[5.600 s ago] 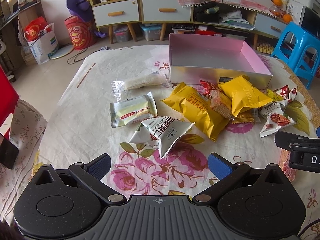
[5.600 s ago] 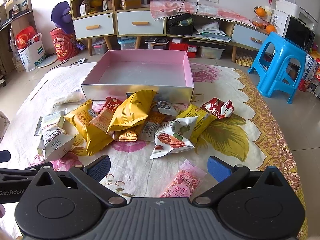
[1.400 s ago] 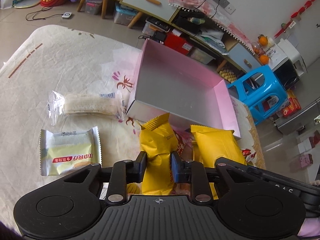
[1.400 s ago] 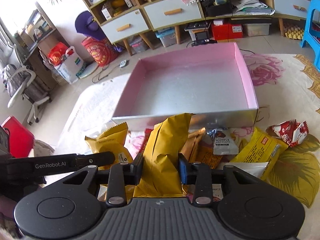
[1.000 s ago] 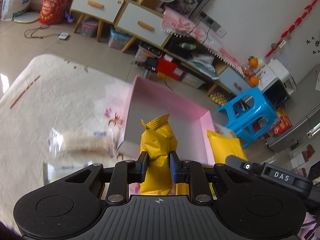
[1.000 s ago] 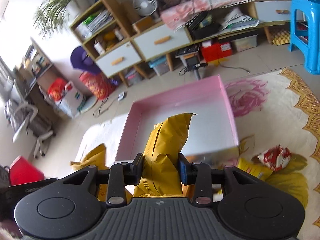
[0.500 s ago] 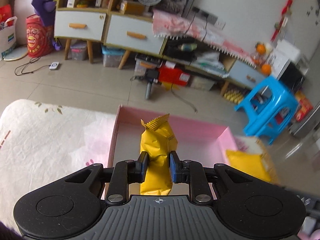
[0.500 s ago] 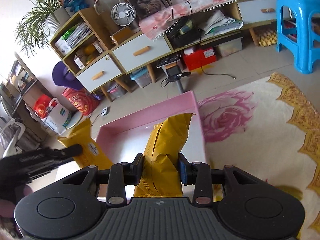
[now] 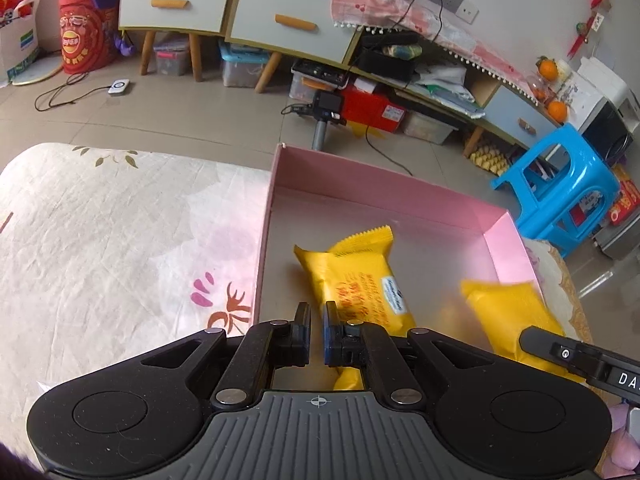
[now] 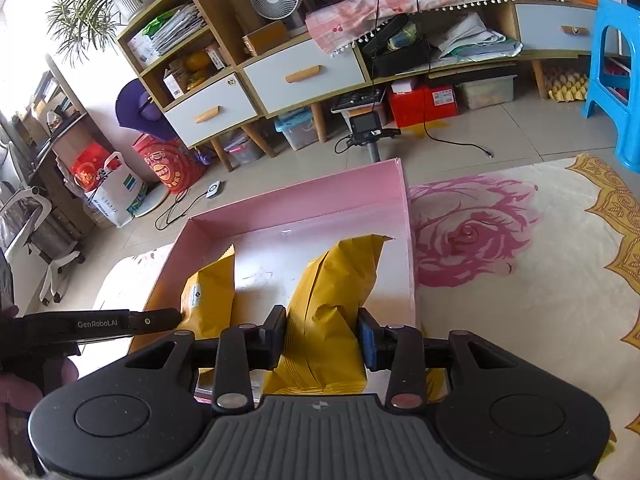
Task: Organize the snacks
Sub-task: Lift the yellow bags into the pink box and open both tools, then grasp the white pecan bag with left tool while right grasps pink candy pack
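I'm dropping snacks into the pink box (image 9: 496, 232). My left gripper (image 9: 316, 330) has clenched empty, its yellow packet (image 9: 356, 276) lying just ahead. My right gripper (image 10: 322, 330), jaws just widening, barely grasps the yellow bag (image 10: 332, 300); next I release fully.

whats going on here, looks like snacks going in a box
A person with a gripper in each hand is sorting snacks into the pink box. One yellow packet already lies on the box floor, and the left gripper above it is shut and empty. The right gripper has a second yellow packet between its jaws over the box; those jaws have just been opening.
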Available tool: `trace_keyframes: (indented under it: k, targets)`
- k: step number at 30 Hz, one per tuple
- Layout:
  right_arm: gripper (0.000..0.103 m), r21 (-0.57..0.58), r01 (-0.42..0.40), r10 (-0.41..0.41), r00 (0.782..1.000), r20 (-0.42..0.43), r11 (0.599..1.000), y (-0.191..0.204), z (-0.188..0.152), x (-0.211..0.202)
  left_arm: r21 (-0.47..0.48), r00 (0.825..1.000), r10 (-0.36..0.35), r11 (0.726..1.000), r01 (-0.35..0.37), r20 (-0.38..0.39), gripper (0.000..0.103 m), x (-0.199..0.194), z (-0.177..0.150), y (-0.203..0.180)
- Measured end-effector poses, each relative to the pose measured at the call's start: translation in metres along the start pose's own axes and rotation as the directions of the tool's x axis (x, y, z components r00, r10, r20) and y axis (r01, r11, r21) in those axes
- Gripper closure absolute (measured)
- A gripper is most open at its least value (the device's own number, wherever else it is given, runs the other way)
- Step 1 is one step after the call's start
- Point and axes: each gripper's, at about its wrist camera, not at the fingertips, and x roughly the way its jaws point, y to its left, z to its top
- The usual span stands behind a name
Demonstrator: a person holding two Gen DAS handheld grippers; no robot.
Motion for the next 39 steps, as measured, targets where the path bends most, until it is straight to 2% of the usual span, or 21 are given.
trace_keyframes:
  k: [1,3,4,6,9,13,15,18,21,28,34,39]
  targets:
    - [0.070,0.000,0.004,-0.004,1.000,-0.001,1.000,0.000,0.000,0.000,-0.001,1.000,-0.015,1.000,0.015,0.004,0.093,-0.001,0.000,0.001]
    - [0.054,0.004,0.012,-0.012,1.000,-0.003,1.000,0.000,0.000,-0.002,-0.008,0.999,-0.042,0.999,0.042,-0.002,0.085,-0.003,-0.001,0.002]
    - [0.050,0.005,0.012,-0.012,1.000,0.000,1.000,0.001,0.001,-0.004,-0.007,0.999,-0.054,0.999,0.054,-0.006,0.080,-0.005,-0.001,0.001]
    - [0.039,-0.002,0.014,-0.014,1.000,0.015,1.000,0.003,0.001,-0.009,0.007,0.998,-0.069,0.998,0.069,0.002,0.060,-0.010,-0.003,-0.002]
    - [0.034,0.004,0.019,-0.019,0.999,0.028,1.000,0.004,0.002,-0.018,0.036,0.996,-0.083,0.996,0.082,0.028,0.034,-0.022,-0.007,-0.006]
    - [0.025,-0.012,0.039,-0.038,0.998,0.041,0.999,0.012,0.001,-0.036,0.045,0.993,-0.120,0.992,0.119,0.020,0.026,-0.040,-0.013,-0.010]
    - [0.020,-0.028,0.047,-0.046,0.998,0.051,0.998,0.019,0.000,-0.045,0.052,0.991,-0.132,0.990,0.130,0.025,0.018,-0.050,-0.017,-0.010]
    - [0.018,-0.041,0.062,-0.060,0.996,0.061,0.997,0.031,-0.002,-0.057,0.067,0.990,-0.132,0.989,0.129,0.043,0.010,-0.068,-0.024,-0.011]
    - [0.013,-0.065,0.081,-0.077,0.995,0.063,0.995,0.043,-0.007,-0.068,0.073,0.991,-0.120,0.991,0.115,0.060,0.006,-0.085,-0.033,-0.011]
    - [0.009,-0.180,0.147,-0.135,0.988,0.077,0.973,0.073,-0.029,-0.089,0.110,0.994,-0.084,0.991,0.077,0.063,0.003,-0.118,-0.058,-0.009]
    - [0.007,-0.233,0.146,-0.124,0.987,0.105,0.962,0.086,-0.050,-0.102,0.166,0.997,-0.023,0.986,0.010,0.075,0.002,-0.134,-0.086,-0.007]
    - [0.007,-0.253,0.160,-0.107,0.971,0.213,0.954,0.088,-0.079,-0.116,0.219,0.996,0.004,0.976,-0.024,0.088,0.002,-0.138,-0.113,0.000]
